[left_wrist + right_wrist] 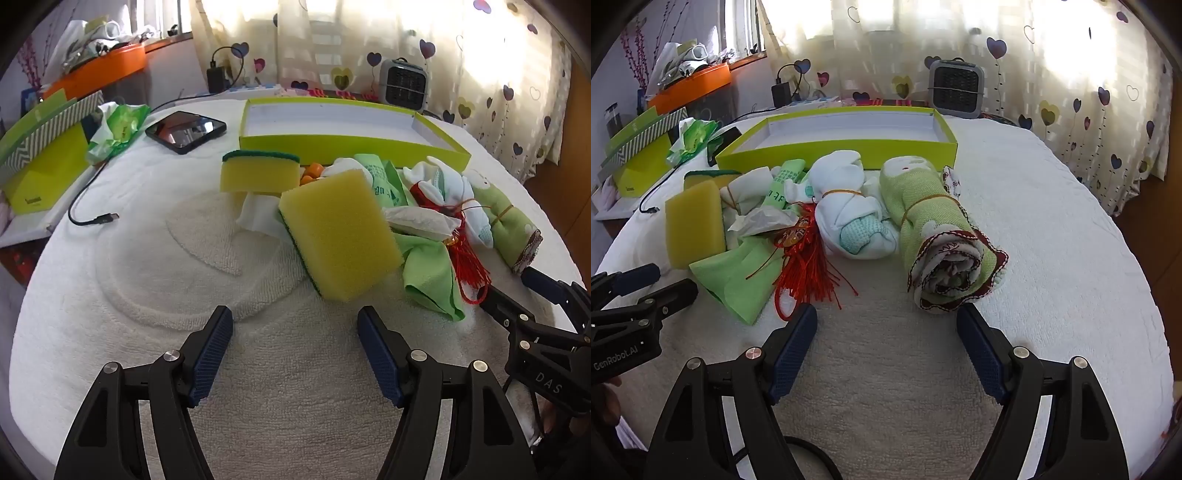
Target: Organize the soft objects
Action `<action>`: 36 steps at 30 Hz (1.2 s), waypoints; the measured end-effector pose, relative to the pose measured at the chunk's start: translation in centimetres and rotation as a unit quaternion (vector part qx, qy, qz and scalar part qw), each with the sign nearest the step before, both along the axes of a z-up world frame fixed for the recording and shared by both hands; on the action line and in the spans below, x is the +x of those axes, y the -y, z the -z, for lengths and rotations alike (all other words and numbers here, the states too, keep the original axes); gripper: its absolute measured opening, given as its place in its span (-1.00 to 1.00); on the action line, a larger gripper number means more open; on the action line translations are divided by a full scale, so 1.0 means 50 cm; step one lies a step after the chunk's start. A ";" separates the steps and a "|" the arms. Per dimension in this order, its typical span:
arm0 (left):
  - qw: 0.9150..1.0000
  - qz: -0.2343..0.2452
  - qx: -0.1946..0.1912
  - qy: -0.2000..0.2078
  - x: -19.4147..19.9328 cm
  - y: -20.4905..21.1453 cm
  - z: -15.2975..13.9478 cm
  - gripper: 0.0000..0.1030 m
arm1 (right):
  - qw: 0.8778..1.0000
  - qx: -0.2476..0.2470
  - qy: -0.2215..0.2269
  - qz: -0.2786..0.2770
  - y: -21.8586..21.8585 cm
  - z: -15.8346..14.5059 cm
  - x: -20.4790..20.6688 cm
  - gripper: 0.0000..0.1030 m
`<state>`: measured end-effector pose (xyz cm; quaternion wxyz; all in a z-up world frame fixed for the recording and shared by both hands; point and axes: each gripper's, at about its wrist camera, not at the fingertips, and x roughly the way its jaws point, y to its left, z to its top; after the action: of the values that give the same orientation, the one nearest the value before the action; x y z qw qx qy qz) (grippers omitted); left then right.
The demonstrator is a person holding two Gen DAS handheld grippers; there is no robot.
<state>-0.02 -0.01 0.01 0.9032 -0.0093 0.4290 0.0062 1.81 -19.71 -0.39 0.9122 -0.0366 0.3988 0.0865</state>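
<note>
Hovering with fingers wide, left gripper [295,354] and right gripper [886,350] face bare towel [1052,240]

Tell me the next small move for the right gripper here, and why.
Probably ease the right gripper forward and slightly right onto the rolled green towel. Its jaws are open and empty, and the roll's end lies just ahead of the right finger. It is bound with a band, and the lime tray behind is empty.

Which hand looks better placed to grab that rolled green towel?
Probably the right: the right gripper is open with the rolled green towel just ahead, while the left gripper faces the yellow sponge.
</note>
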 end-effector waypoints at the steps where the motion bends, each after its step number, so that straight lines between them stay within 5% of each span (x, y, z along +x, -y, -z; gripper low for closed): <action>1: 1.000 0.000 0.000 0.001 0.000 0.000 0.000 0.35 | 1.000 -0.001 0.000 0.000 0.000 0.000 0.000 0.53; 36: 1.000 0.007 -0.021 -0.004 -0.006 -0.010 -0.002 0.35 | 1.000 0.009 0.004 0.002 0.008 0.003 -0.001 0.53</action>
<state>-0.32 0.49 0.11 0.9011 -0.0250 0.4327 -0.0094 1.78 -20.14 -0.52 0.9142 -0.0285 0.3945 0.0883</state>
